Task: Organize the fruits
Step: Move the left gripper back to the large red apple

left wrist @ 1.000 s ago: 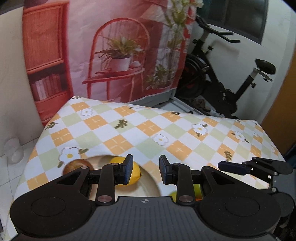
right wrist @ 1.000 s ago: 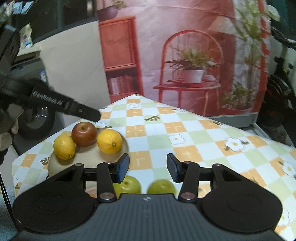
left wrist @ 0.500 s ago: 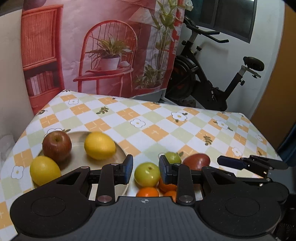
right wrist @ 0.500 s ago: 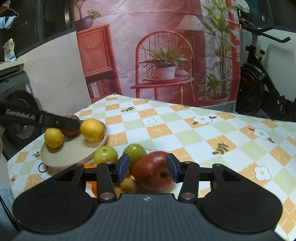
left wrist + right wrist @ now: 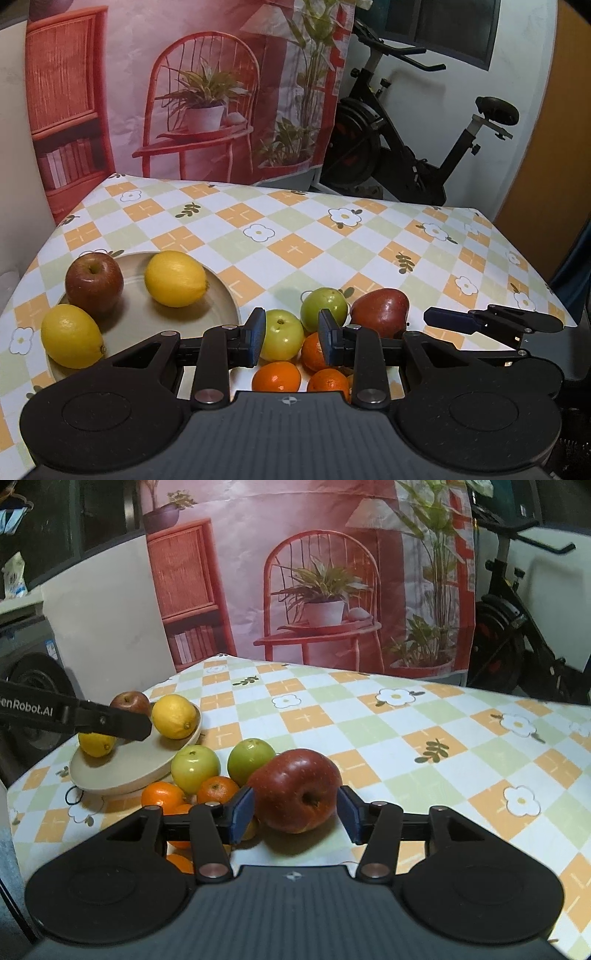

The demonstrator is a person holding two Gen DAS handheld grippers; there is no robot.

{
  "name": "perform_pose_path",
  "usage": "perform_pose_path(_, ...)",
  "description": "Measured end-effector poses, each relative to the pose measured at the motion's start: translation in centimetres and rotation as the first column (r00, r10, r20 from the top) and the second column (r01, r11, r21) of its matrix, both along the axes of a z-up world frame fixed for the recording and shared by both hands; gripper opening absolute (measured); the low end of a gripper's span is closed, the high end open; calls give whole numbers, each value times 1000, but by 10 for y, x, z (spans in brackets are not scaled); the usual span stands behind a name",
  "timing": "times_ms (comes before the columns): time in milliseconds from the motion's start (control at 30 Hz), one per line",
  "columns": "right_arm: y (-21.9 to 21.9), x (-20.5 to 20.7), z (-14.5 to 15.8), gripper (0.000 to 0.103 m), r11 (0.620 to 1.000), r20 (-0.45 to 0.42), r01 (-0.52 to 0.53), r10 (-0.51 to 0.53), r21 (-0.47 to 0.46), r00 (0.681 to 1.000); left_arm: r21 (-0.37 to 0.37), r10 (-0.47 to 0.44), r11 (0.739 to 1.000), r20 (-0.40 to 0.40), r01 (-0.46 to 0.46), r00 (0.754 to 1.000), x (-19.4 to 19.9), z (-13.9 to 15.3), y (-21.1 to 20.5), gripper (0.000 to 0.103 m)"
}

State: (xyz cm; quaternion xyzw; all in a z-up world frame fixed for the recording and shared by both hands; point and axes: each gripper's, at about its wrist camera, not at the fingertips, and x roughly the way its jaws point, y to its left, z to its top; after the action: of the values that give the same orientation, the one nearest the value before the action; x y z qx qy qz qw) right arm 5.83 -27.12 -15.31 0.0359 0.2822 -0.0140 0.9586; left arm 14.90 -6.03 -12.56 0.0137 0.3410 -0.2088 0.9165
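Note:
A beige plate (image 5: 218,295) at the left holds a red apple (image 5: 94,286) and two lemons (image 5: 174,277). Beside it on the cloth lie two green apples (image 5: 280,334), several oranges (image 5: 277,376) and a big red apple (image 5: 380,308). My left gripper (image 5: 291,338) is open above the green apple and oranges. My right gripper (image 5: 295,810) is open with its jaws either side of the big red apple (image 5: 295,790), which rests on the cloth. The plate (image 5: 122,771) is at the left in the right wrist view.
The table has a checked flower cloth (image 5: 295,236). An exercise bike (image 5: 406,147) stands behind at the right. A printed backdrop (image 5: 184,92) hangs at the back. A washing machine (image 5: 29,686) is at the table's left.
Both grippers have pulled back from the plate, so the fruit pile now shows. The right gripper's jaws have widened around the big red apple.

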Motion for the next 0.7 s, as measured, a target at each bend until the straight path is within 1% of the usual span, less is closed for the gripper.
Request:
perform_pose_path(100,-5,0,-2,57,1000,1,7,-7,19,1000,10,-16,1000,5,16,1000,2,2,-5,33)
perform_pose_path(300,-11,-3,-6,57,999,-3,20,-20,37,1000,29,-70,997,3,70,998,9,8,-18,33)
perform_pose_path(467,-13,-3,-10,57,1000,-22,18,-17,21,1000,13,-143,990,-44,144,989,21,8,-41,34)
perform_pose_path(633,-15,-3,-13,57,1000,-35,10,-10,12,999,44,-230,971,-91,234,969,28,-3,-74,41)
perform_pose_path(700,-14,-2,-14,59,1000,-43,-4,4,-2,999,51,-250,965,-113,257,962,31,-9,-81,41)
